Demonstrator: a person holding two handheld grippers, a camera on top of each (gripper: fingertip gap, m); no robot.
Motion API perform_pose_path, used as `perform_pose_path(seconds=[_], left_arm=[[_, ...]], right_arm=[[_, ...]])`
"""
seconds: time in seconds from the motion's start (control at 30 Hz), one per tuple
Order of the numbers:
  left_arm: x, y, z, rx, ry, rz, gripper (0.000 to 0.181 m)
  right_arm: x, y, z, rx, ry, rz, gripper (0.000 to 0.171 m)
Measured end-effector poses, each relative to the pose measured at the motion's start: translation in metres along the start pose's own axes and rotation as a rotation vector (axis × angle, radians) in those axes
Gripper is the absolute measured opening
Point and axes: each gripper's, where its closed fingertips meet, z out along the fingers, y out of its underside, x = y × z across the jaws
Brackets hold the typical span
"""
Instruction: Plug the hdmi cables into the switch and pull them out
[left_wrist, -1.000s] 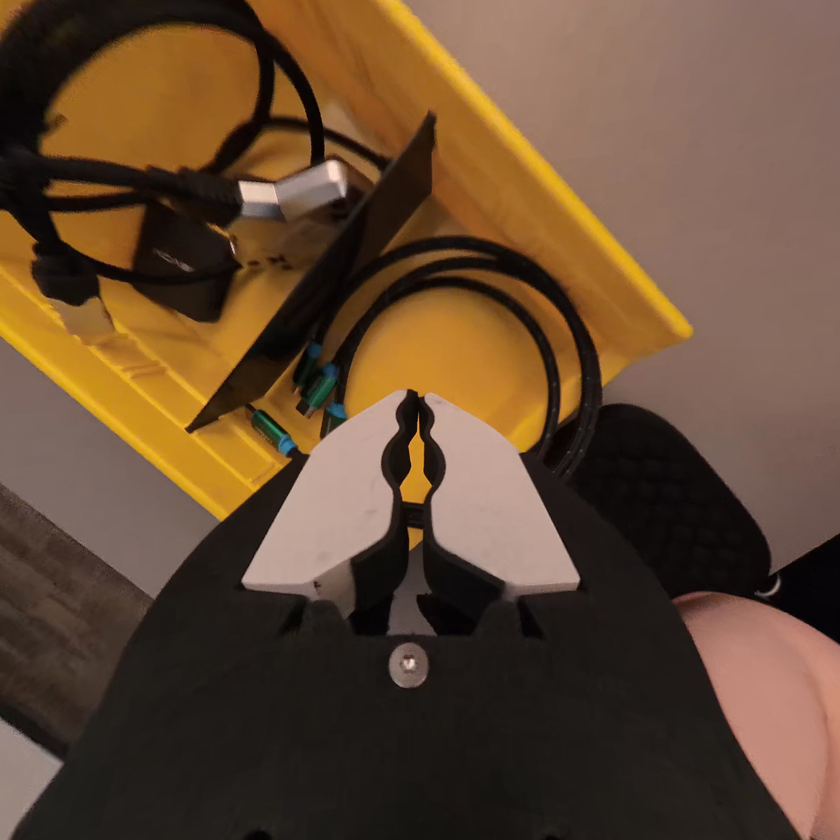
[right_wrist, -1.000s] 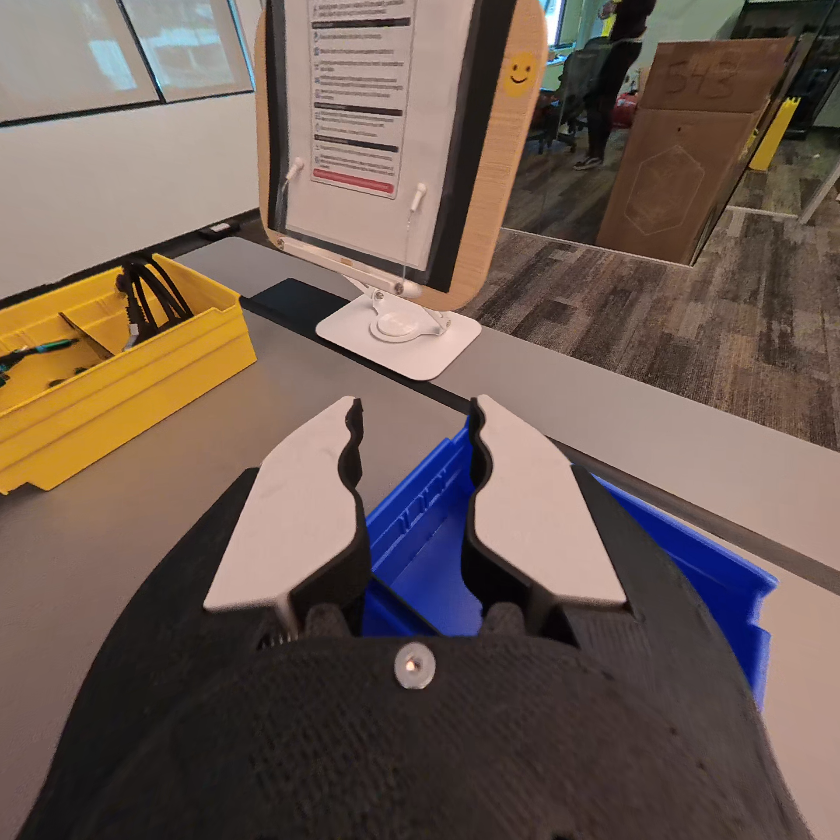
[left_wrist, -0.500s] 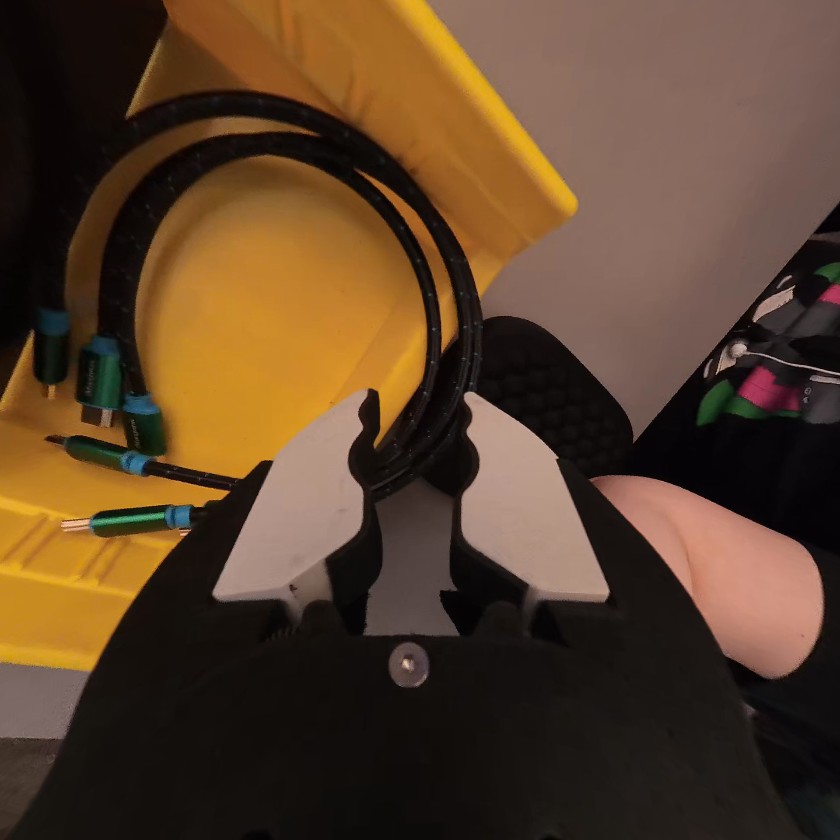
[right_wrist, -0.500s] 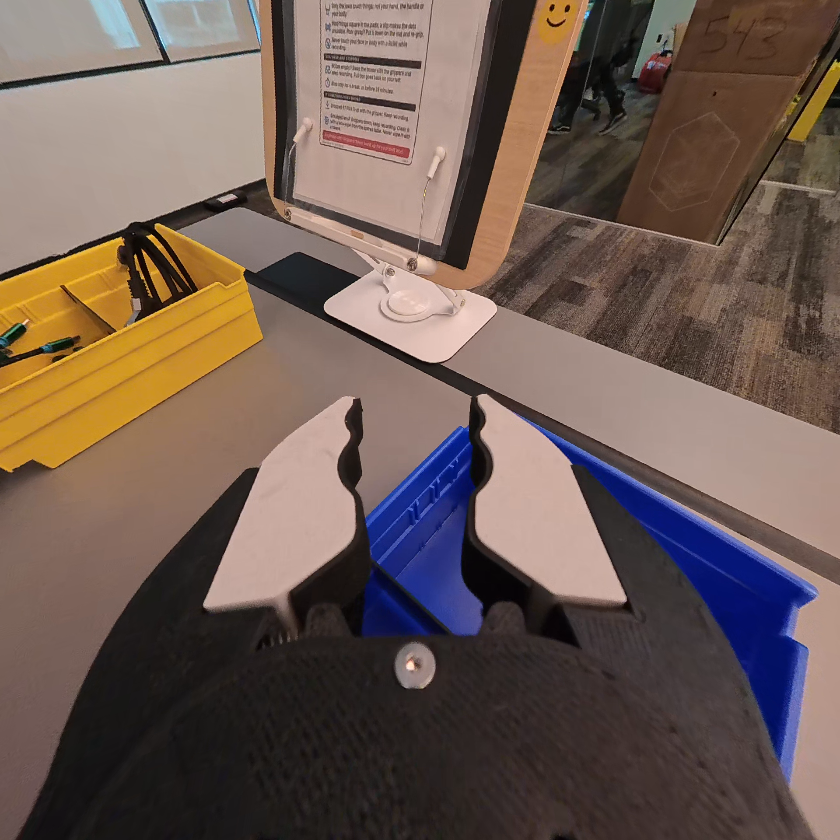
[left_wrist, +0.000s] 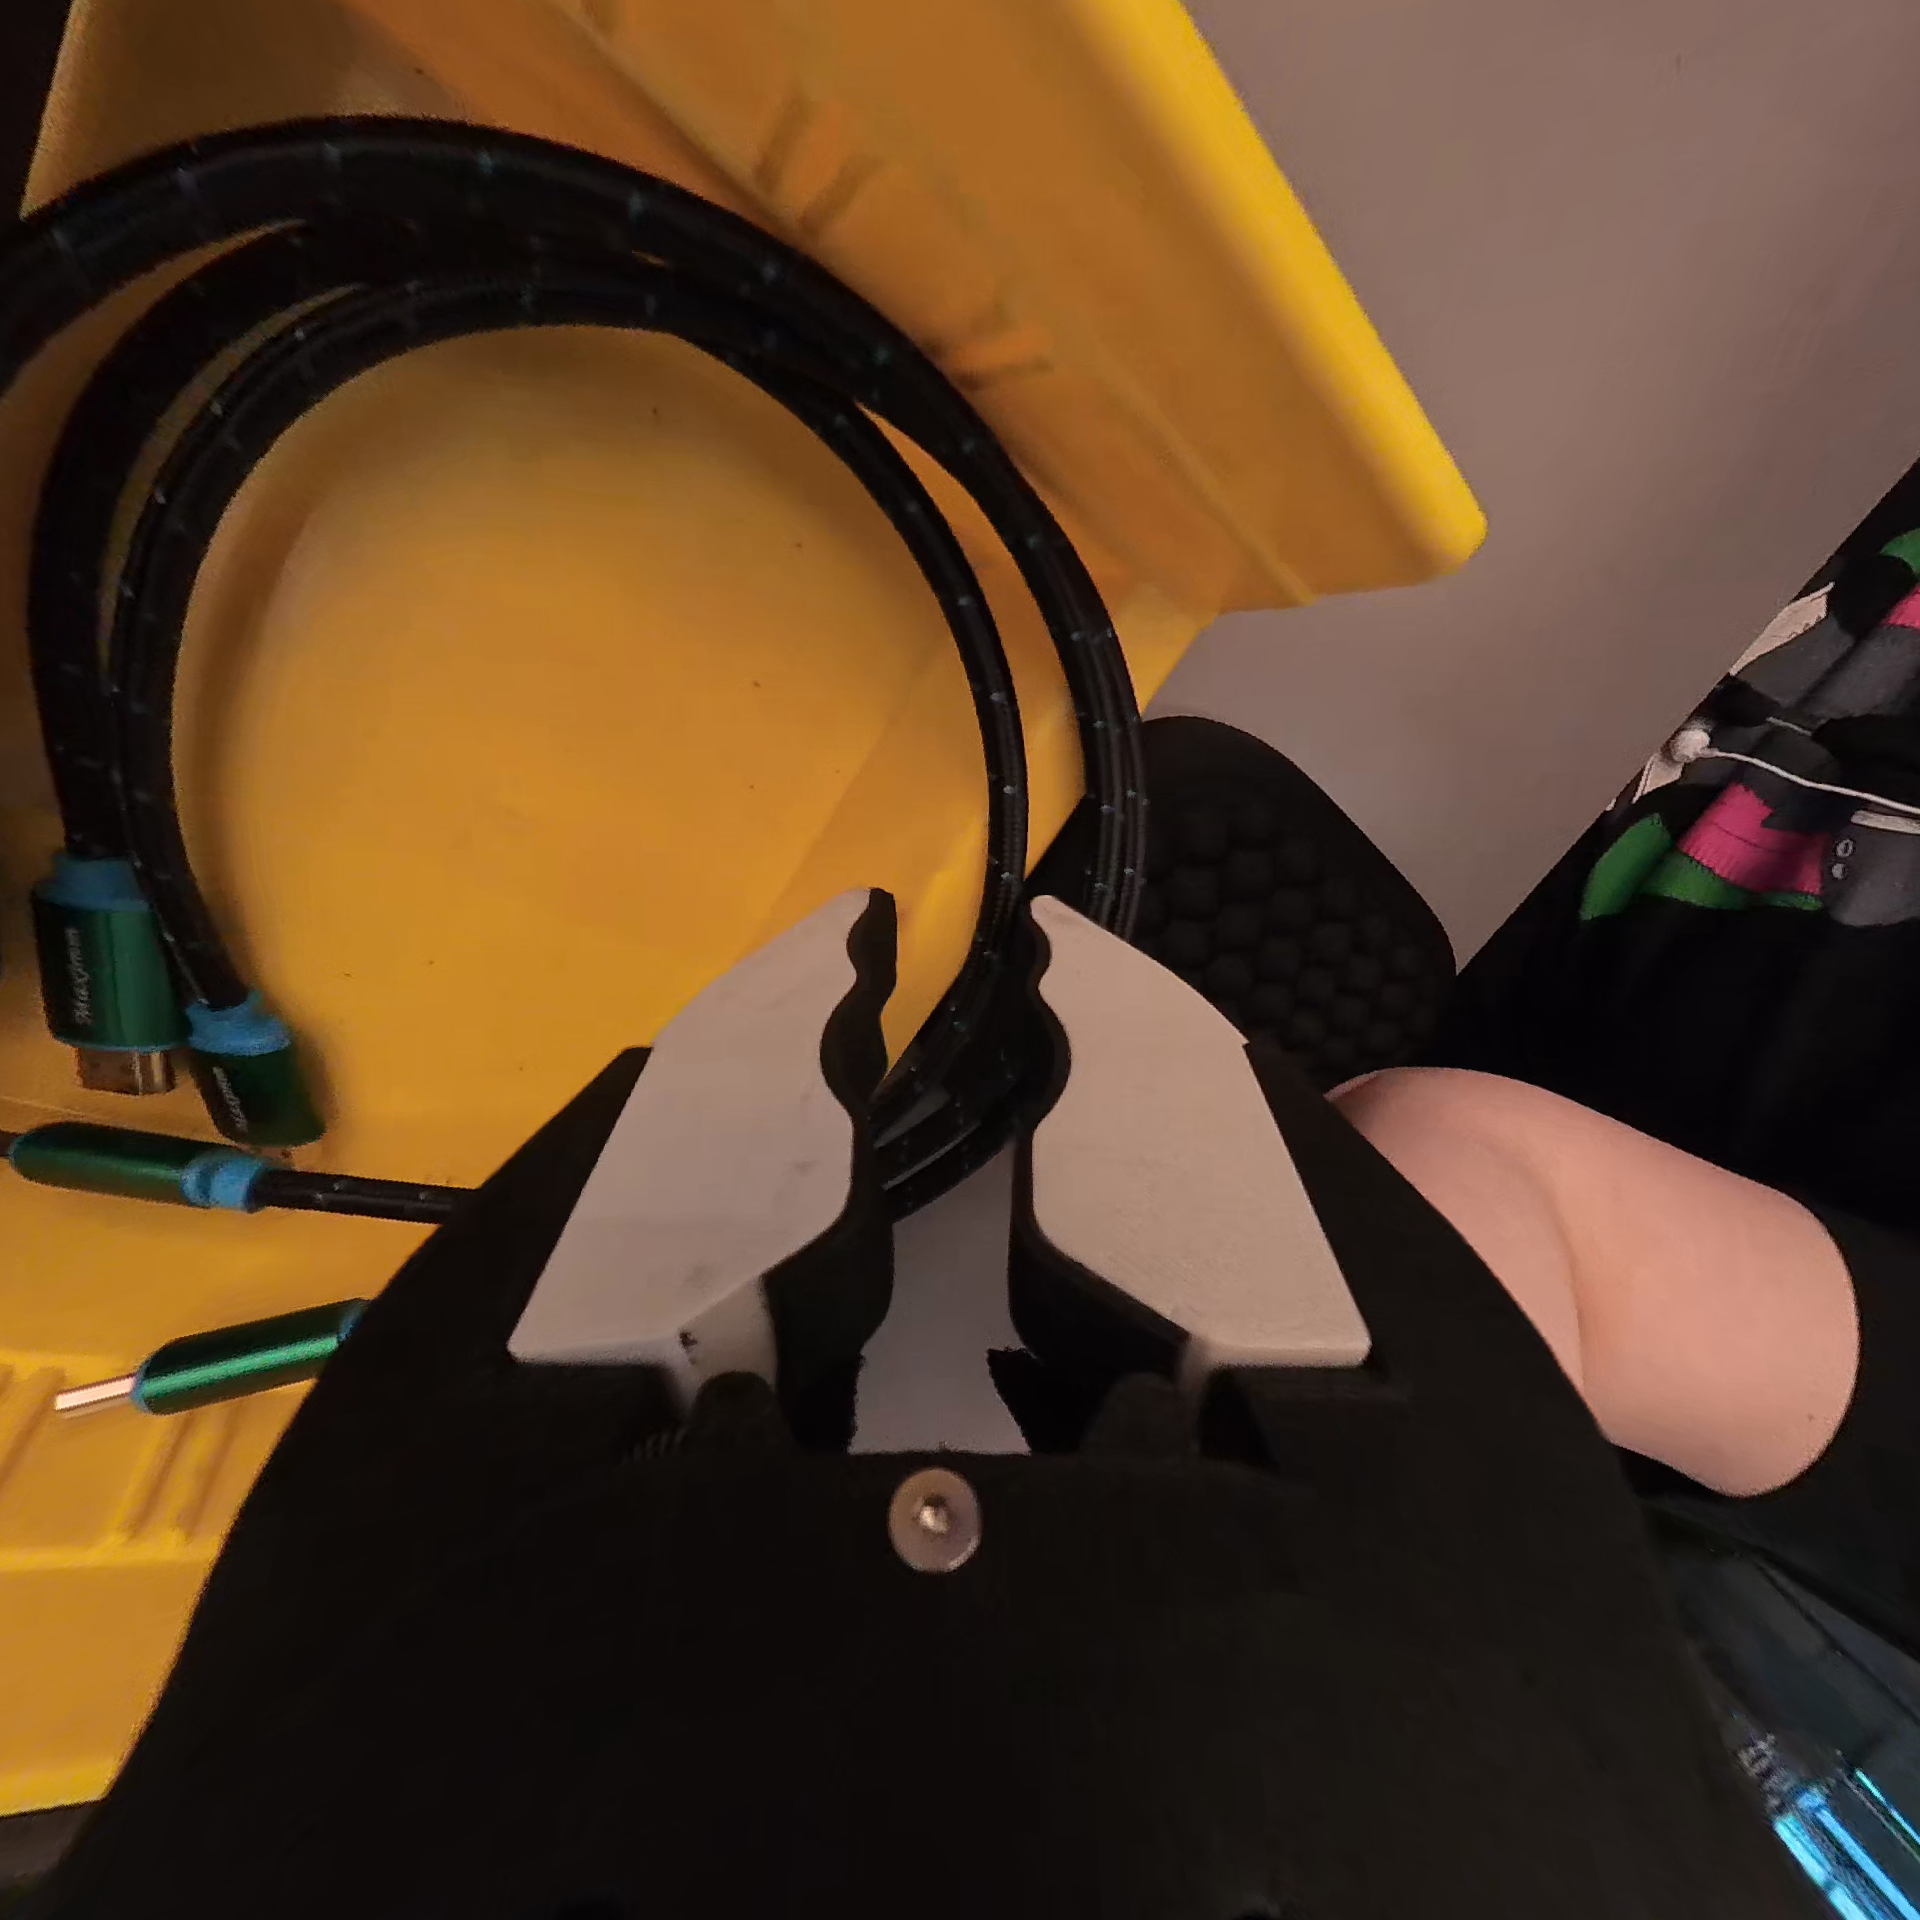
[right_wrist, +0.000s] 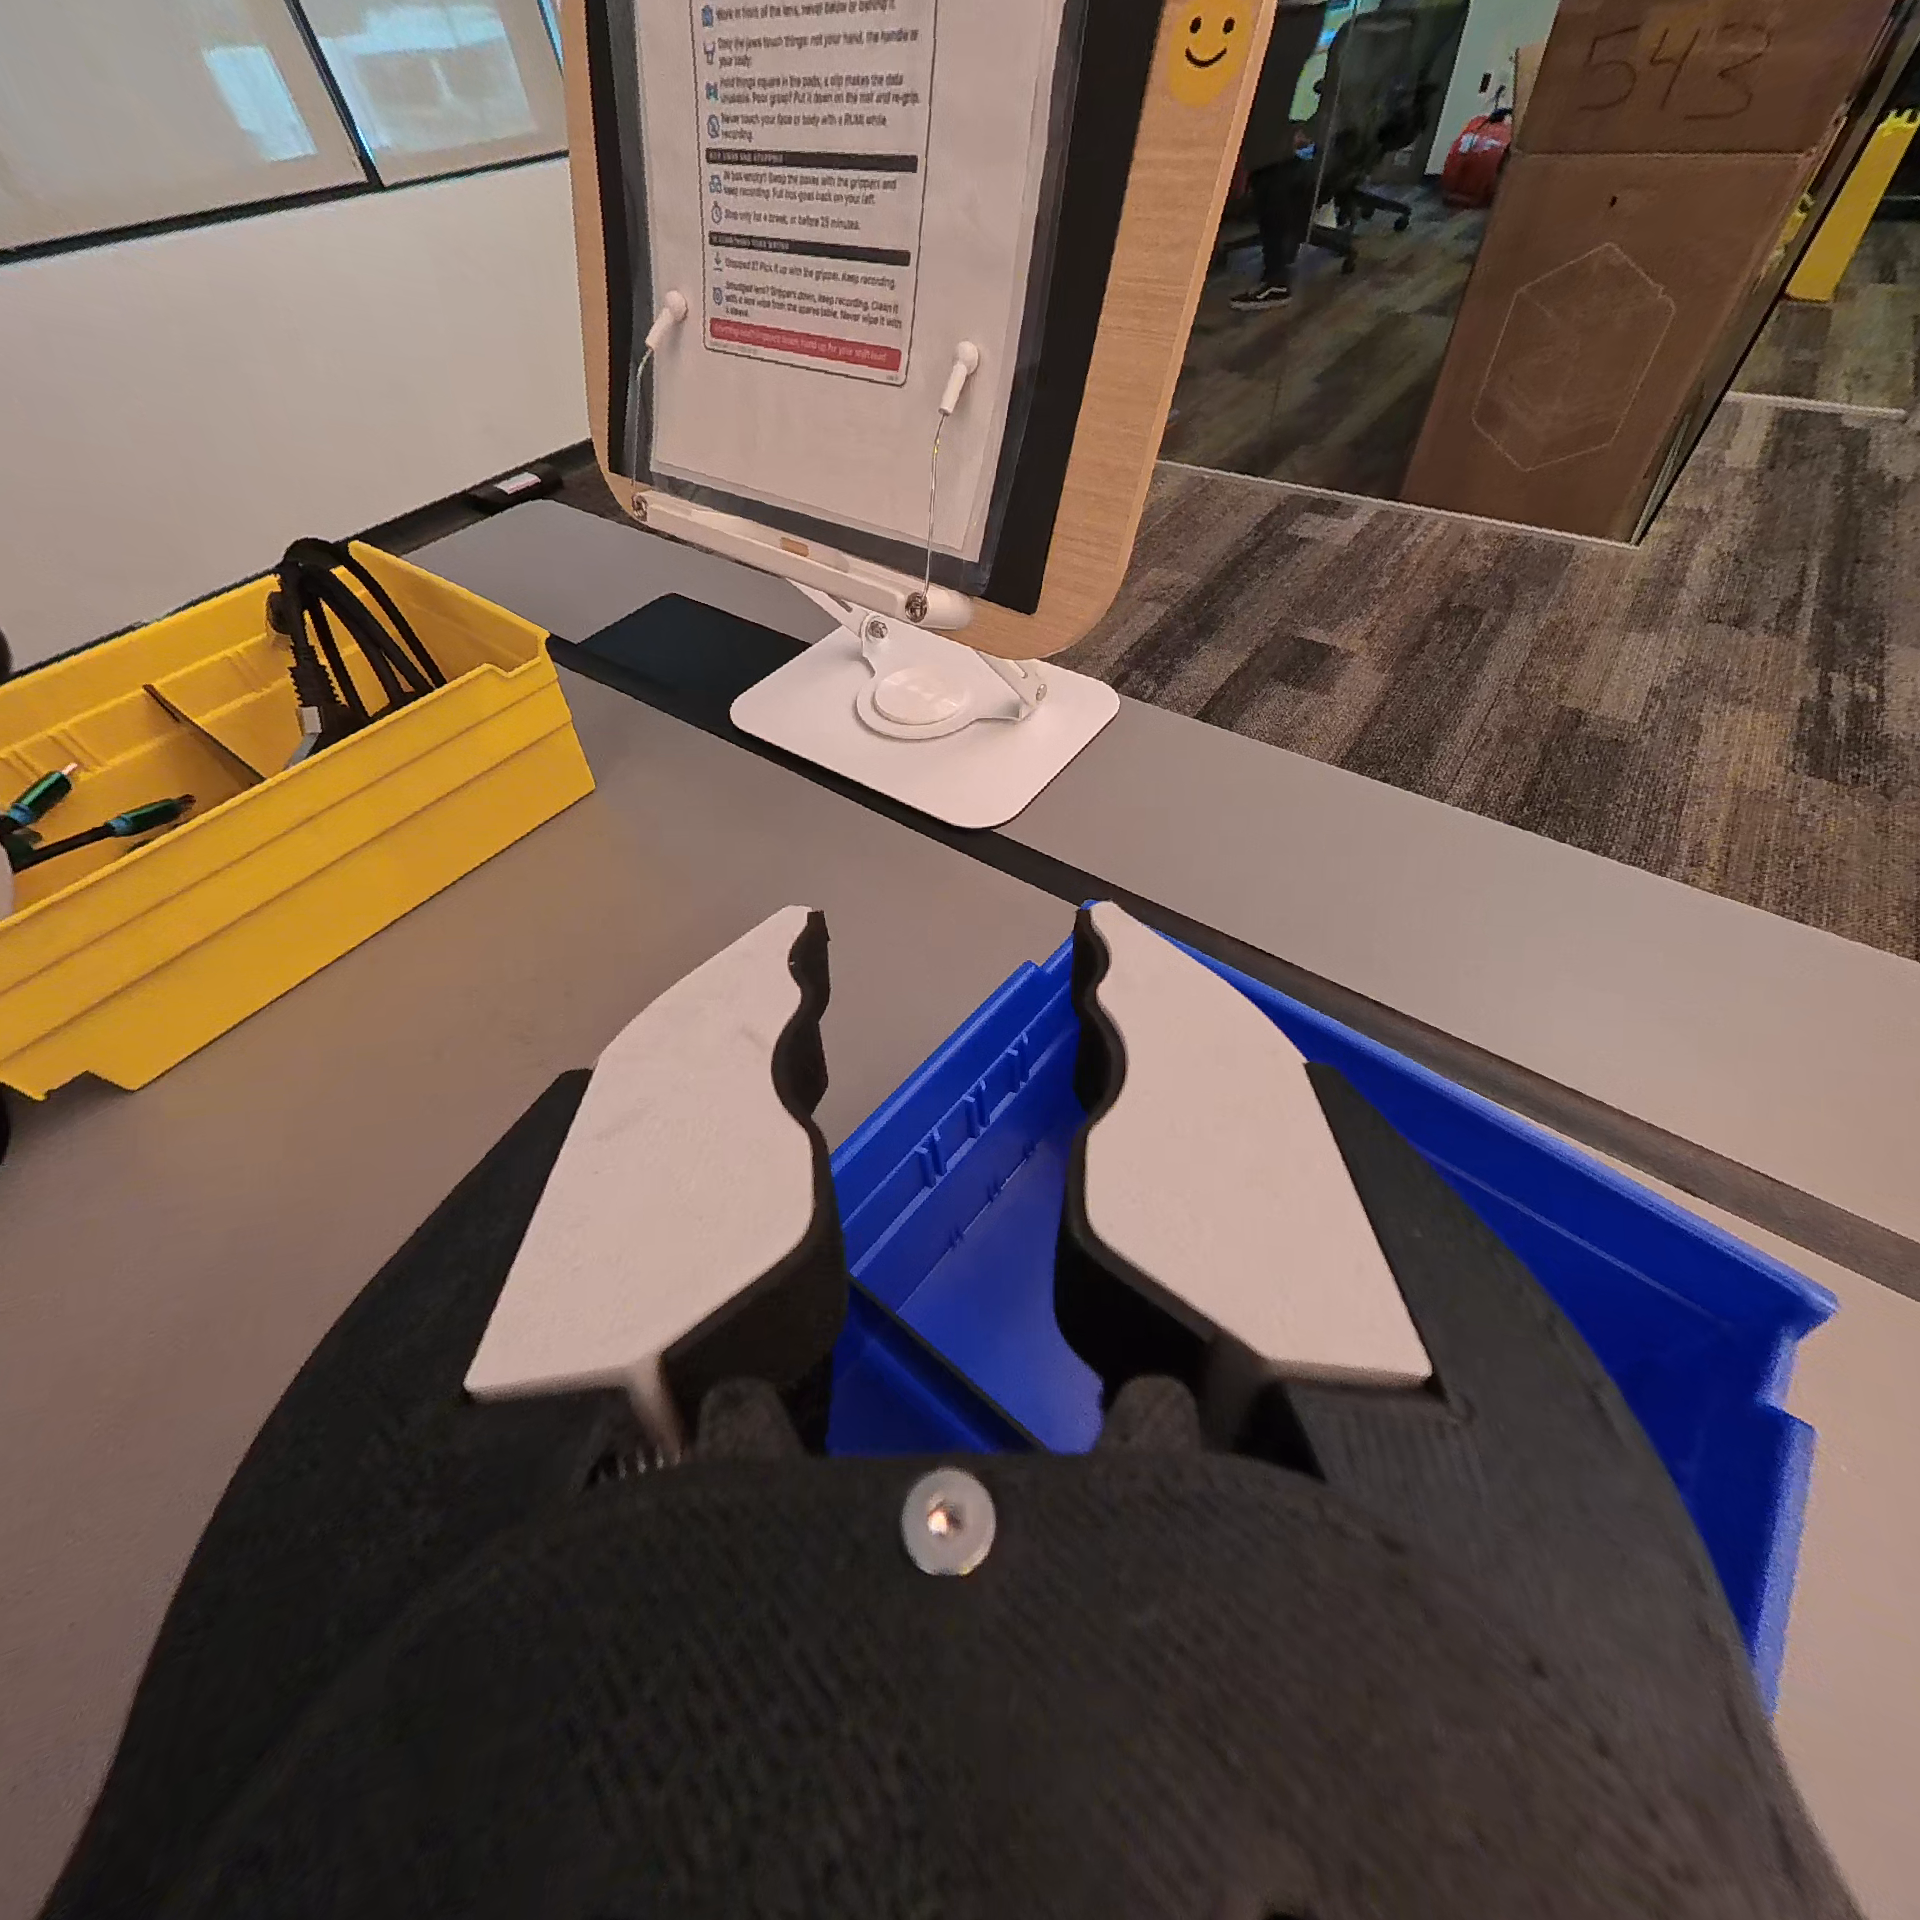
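Black braided HDMI cables (left_wrist: 997, 665) lie coiled in a loop in the yellow bin (left_wrist: 1195, 312), in the compartment nearest the person. Green metal plugs with blue collars (left_wrist: 114, 966) rest on the bin floor at the left; they carry small lettering, not reproduced here. Two thinner green plugs (left_wrist: 135, 1164) lie just below them.

The left hand-held gripper (left_wrist: 956, 925) has its jaws partly apart, with the cable loop passing between them; the strands press against the right finger, and a gap remains at the left one. It has not clamped down. A bare forearm (left_wrist: 1579, 1278) shows at the right.

The right hand-held gripper (right_wrist: 948, 925) hangs wide apart and empty above a blue bin (right_wrist: 1558, 1226) on the grey tabletop (right_wrist: 520, 987). The yellow bin sits well off to the left there, with a second bundle of black cables (right_wrist: 343, 634) in its far compartment. Beyond stands a wooden-framed stand (right_wrist: 1153, 343) holding a printed sheet, with a yellow smiley sticker (right_wrist: 1205, 47) on the frame. A cardboard box (right_wrist: 1621, 270) bearing handwriting stands on the floor behind.
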Motion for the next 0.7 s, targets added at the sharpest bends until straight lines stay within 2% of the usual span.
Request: perform_pose_path(seconds=[0.13,0.3,0.5,0.7], left_arm=[[-0.005,0.000,-0.001,-0.006,-0.012,-0.028,0.009],[0.002,-0.001,-0.015,0.037,0.038,-0.095,0.007],[0.000,-0.012,-0.059,0.249,-0.163,-0.011,0.007],[-0.010,-0.010,-0.107,0.428,-0.381,-0.084,0.008]], right_arm=[[0.001,0.000,-0.001,0.001,0.002,0.001,0.046],[0.001,0.000,-0.001,0.002,0.002,-0.001,0.046],[0.000,0.001,0.001,-0.005,0.000,-0.007,0.046],[0.000,0.002,0.002,-0.010,0.001,-0.007,0.046]])
